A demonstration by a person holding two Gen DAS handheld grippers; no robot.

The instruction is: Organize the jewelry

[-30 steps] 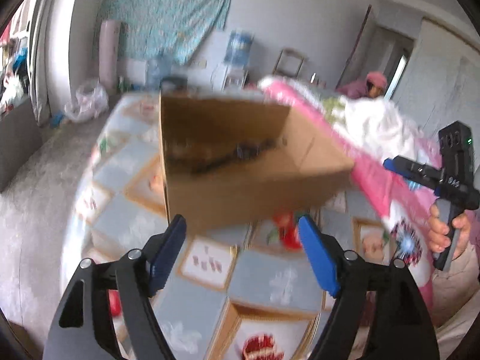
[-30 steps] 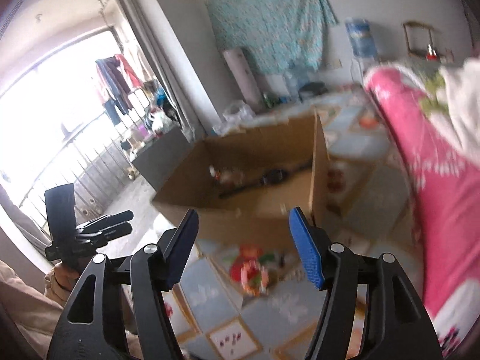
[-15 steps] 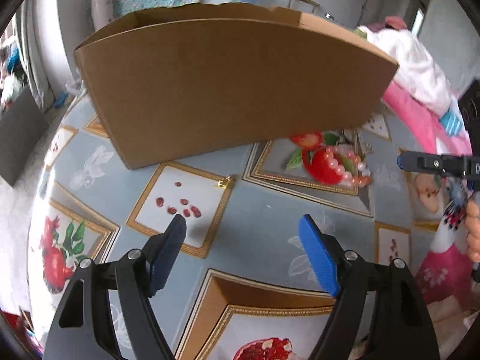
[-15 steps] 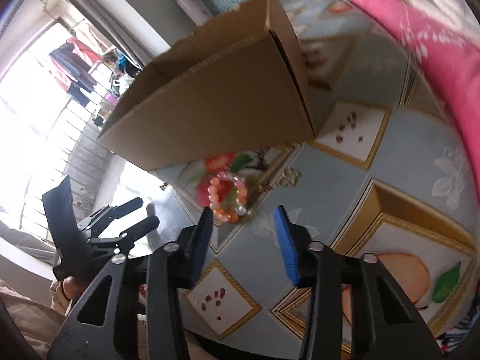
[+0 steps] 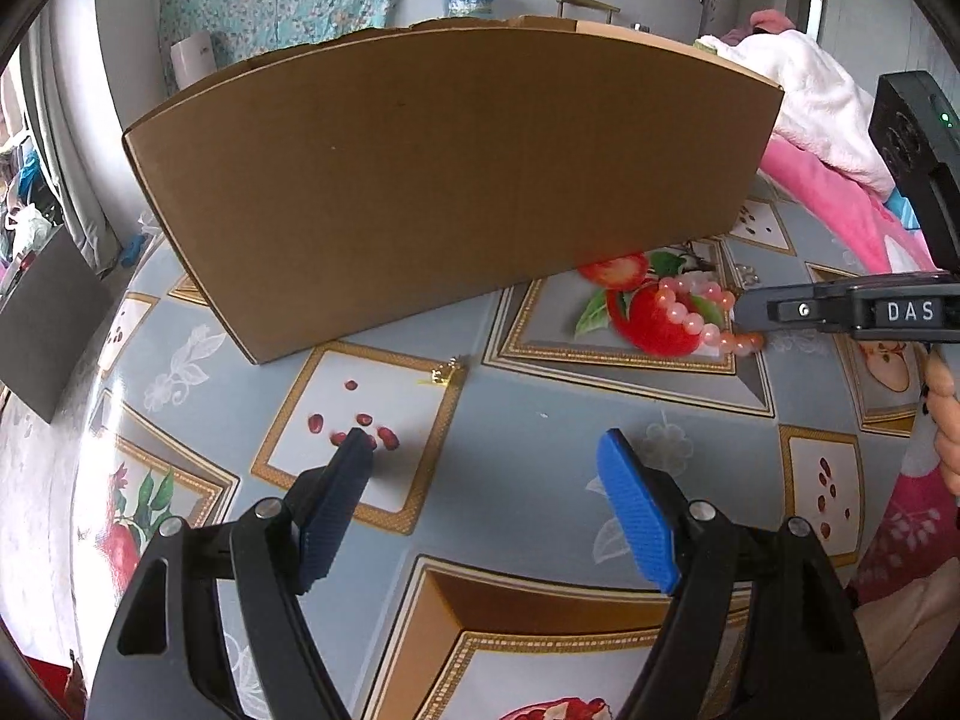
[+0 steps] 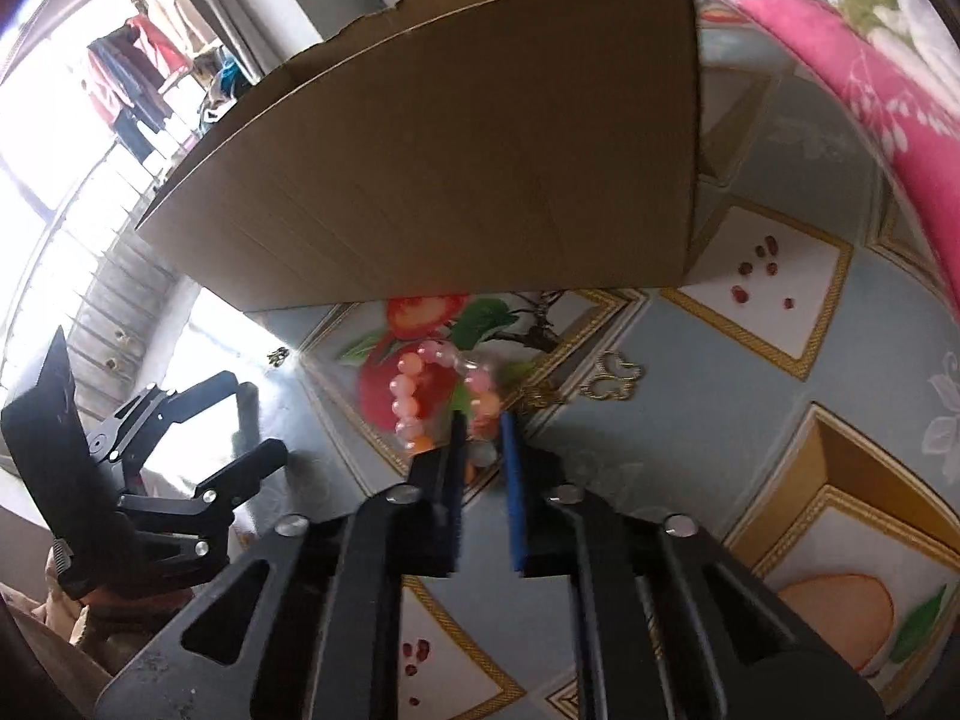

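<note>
A pink bead bracelet (image 5: 690,315) (image 6: 402,390) lies on the patterned tablecloth (image 5: 528,450), just in front of a tall cardboard box (image 5: 450,180) (image 6: 450,150). My right gripper (image 6: 483,417) (image 5: 741,315) points down at it. Its jaws are closing, and the bracelet's near beads sit pinched between the blue pads. My left gripper (image 5: 480,441) (image 6: 258,420) hovers open over the cloth with nothing between its fingers. A small gold piece (image 5: 447,371) (image 6: 277,355) lies beyond it, near the box's front corner. A gold clover-shaped chain (image 6: 615,375) rests to the right of the bracelet.
The box wall hides its inside. A pink blanket (image 6: 840,78) (image 5: 840,198) and white bedding border the table on the right. A dark grey block (image 5: 42,324) stands off the table's left edge. A person's hand (image 5: 942,396) holds the right gripper.
Both grippers have dropped toward the table and tipped down, so the box's inside has gone from view. The right jaws have narrowed from wide onto the bracelet. The left jaws stay wide.
</note>
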